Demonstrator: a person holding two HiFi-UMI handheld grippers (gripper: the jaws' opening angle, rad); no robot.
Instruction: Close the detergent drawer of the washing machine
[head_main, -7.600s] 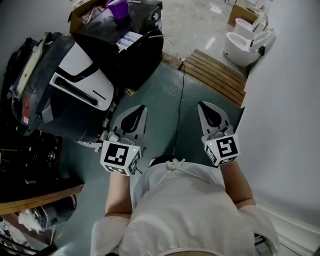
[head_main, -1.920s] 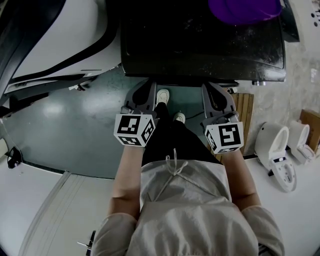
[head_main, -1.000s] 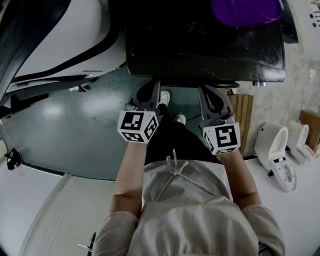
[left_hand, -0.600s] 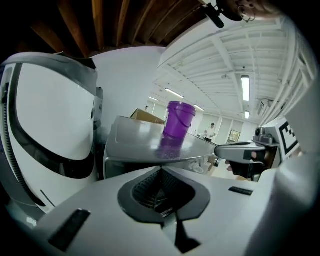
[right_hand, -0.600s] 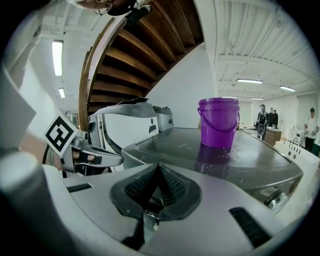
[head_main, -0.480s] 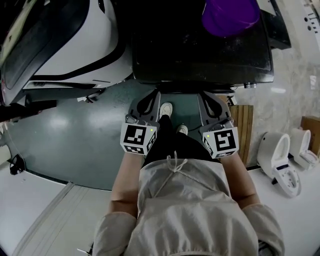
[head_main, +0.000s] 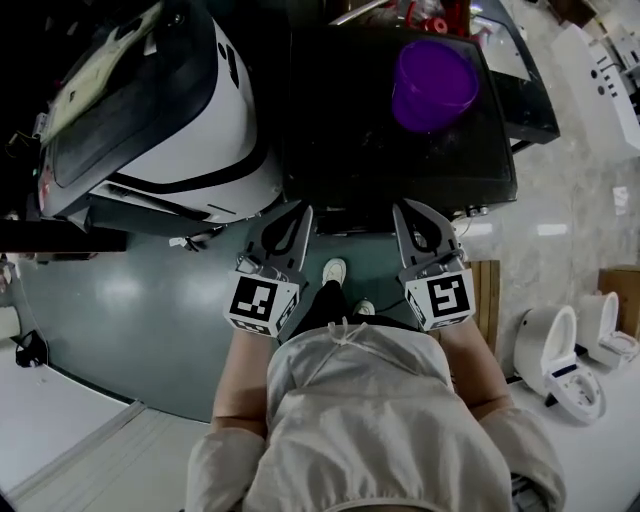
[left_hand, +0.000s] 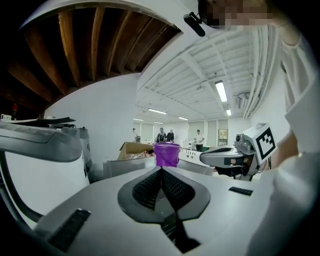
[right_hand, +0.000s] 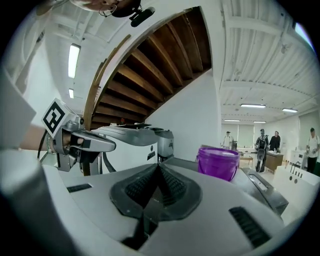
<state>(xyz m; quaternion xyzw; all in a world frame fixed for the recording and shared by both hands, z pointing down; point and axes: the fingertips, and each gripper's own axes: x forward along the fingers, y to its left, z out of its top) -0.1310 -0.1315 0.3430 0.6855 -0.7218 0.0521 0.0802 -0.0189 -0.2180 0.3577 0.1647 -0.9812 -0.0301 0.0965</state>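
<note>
Left gripper (head_main: 302, 210): held low in front of the person, nose toward the near edge of the washing machine (head_main: 385, 150), apart from it. Fingers (left_hand: 146, 188) pressed together at the tips, nothing between them.
Right gripper (head_main: 402, 206): level with the left one, just to its right, pointing the same way. Fingers (right_hand: 172, 186) also pressed together, empty.
Marker cubes: one on each gripper, left (head_main: 260, 305), right (head_main: 448, 300), at the near end by the wrists.
Washing machine: dark flat top, directly ahead on the far side of both grippers.
Detergent drawer: can't make it out in any view; the machine's front face is hidden under its top edge in the head view.
Purple bucket (head_main: 433, 85): upright on the machine top, toward the far right; shows just past the jaw tips in both gripper views.
White-and-black appliance (head_main: 190, 110): big, left of the washing machine, close beside it.
Cardboard box (left_hand: 131, 148): open, behind the bucket in the left gripper view.
Floor (head_main: 130, 320): teal, glossy.
Shoes (head_main: 335, 270): light-coloured, between the grippers, near the machine's base.
Wooden slat platform (head_main: 489, 300): on the floor to the right.
Toilets (head_main: 560, 350): white, far right, well apart from the machine.
People (right_hand: 262, 142): small, standing far off in the bright room.
</note>
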